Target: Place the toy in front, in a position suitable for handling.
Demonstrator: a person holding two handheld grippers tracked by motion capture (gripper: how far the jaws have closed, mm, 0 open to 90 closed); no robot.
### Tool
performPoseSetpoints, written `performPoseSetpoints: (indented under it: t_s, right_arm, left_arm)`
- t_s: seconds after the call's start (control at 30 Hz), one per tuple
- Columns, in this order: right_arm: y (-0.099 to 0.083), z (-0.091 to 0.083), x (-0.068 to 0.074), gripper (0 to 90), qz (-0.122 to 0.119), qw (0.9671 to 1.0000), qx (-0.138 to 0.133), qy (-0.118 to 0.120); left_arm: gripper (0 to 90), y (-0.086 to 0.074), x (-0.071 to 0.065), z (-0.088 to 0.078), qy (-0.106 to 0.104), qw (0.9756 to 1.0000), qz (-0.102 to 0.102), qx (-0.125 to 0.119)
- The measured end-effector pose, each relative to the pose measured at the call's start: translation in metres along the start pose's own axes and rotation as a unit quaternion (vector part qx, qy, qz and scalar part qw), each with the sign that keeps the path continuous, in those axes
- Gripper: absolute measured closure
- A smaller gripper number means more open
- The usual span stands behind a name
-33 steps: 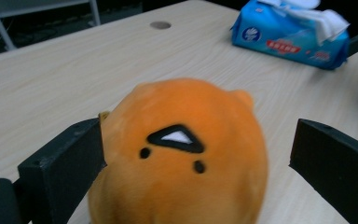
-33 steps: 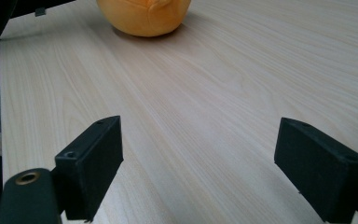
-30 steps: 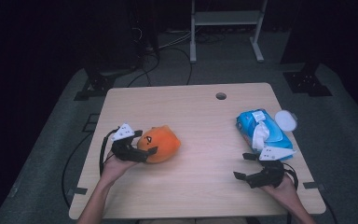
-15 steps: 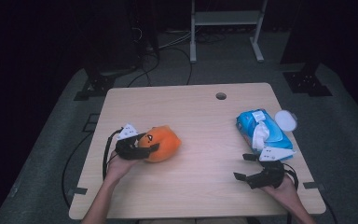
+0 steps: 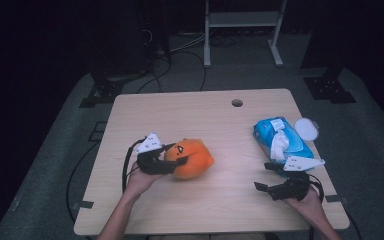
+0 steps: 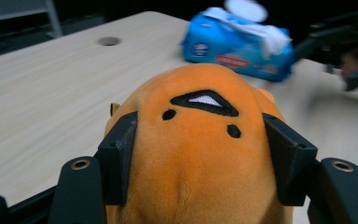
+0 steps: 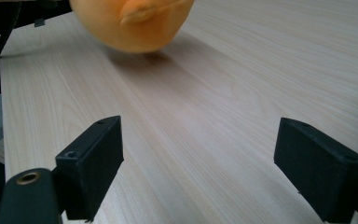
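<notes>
Since the earlier frame, the left gripper (image 5: 172,159) had been closing its jaws, which now pinched the round orange plush toy (image 6: 204,154), carried slightly rightward over the pale wooden table (image 5: 220,125). Grasp accomplished; placement remained. The right gripper (image 7: 205,172) rested, jaws spread.

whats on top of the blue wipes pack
A white wipe sticks up out of the blue wipes pack, with its round white lid flipped open beside it. The wipes left inside are covered.

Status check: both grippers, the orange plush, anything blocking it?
Left gripper just closed on orange plush. Right gripper open, empty. Wipes pack well clear.
</notes>
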State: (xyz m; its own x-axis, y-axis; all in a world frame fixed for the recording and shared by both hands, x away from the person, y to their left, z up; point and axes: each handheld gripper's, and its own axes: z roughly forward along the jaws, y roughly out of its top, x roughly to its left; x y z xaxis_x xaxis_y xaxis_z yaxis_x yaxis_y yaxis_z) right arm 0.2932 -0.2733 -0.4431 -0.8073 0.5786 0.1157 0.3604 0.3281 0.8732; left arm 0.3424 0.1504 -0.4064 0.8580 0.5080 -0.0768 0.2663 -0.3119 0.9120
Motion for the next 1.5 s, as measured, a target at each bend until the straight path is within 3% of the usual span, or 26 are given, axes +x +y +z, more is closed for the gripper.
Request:
performPoseSetpoints:
  t_s: [0.27, 0.33, 0.47, 0.5, 0.63, 0.7, 0.9, 1.0, 1.07, 1.1, 1.27, 1.4, 1.5]
  right_arm:
    - [0.001, -0.004, -0.001, 14.5, 0.002, 0.9999, -0.011, -0.006]
    - [0.002, -0.006, -0.001, 14.5, 0.000, 0.9999, -0.013, -0.008]
    - [0.003, -0.006, 0.000, 14.5, 0.000, 0.9998, -0.015, -0.009]
    - [0.003, -0.007, 0.000, 14.5, -0.002, 0.9998, -0.017, -0.010]
    - [0.003, -0.008, 0.000, 14.5, -0.004, 0.9998, -0.018, -0.011]
    - [0.003, -0.009, 0.000, 14.5, -0.004, 0.9997, -0.020, -0.012]
    - [0.006, -0.010, 0.001, 14.5, -0.007, 0.9996, -0.025, -0.013]
    - [0.009, -0.012, 0.001, 14.5, -0.005, 0.9994, -0.033, -0.013]
    - [0.013, -0.017, -0.001, 14.5, -0.009, 0.9990, -0.038, -0.020]
    - [0.015, -0.019, -0.002, 14.5, -0.009, 0.9989, -0.039, -0.023]
    - [0.023, -0.029, -0.008, 16.2, -0.017, 0.9977, -0.050, -0.043]
    - [0.029, -0.038, -0.020, 18.8, -0.020, 0.9961, -0.055, -0.066]
    - [0.032, -0.039, -0.038, 20.6, -0.019, 0.9947, -0.037, -0.094]
  left_arm:
    - [36.3, -0.002, -0.028, 0.020, -0.042, 0.9990, 0.015, -0.001]
    - [36.1, -0.005, -0.037, 0.030, -0.062, 0.9978, 0.018, 0.014]
    - [35.0, -0.009, -0.044, 0.037, -0.075, 0.9964, 0.026, 0.031]
    - [33.1, -0.012, -0.045, 0.039, -0.077, 0.9965, 0.021, 0.026]
    - [24.3, -0.014, -0.045, 0.038, -0.068, 0.9971, 0.022, 0.027]
    - [13.6, -0.014, -0.047, 0.034, -0.063, 0.9972, 0.026, 0.031]
    - [7.1, -0.012, -0.048, 0.020, -0.046, 0.9979, 0.042, 0.017]
    - [7.0, -0.016, -0.045, 0.016, -0.039, 0.9983, 0.039, 0.020]
    - [7.0, -0.022, -0.041, 0.017, -0.052, 0.9976, 0.021, 0.041]
    - [7.3, -0.024, -0.040, 0.017, -0.054, 0.9973, 0.023, 0.044]
    - [14.8, -0.027, -0.041, 0.017, -0.065, 0.9970, 0.020, 0.039]
    - [18.1, -0.029, -0.042, 0.017, -0.068, 0.9967, 0.022, 0.038]
    - [18.5, -0.030, -0.043, 0.017, -0.068, 0.9966, 0.028, 0.038]
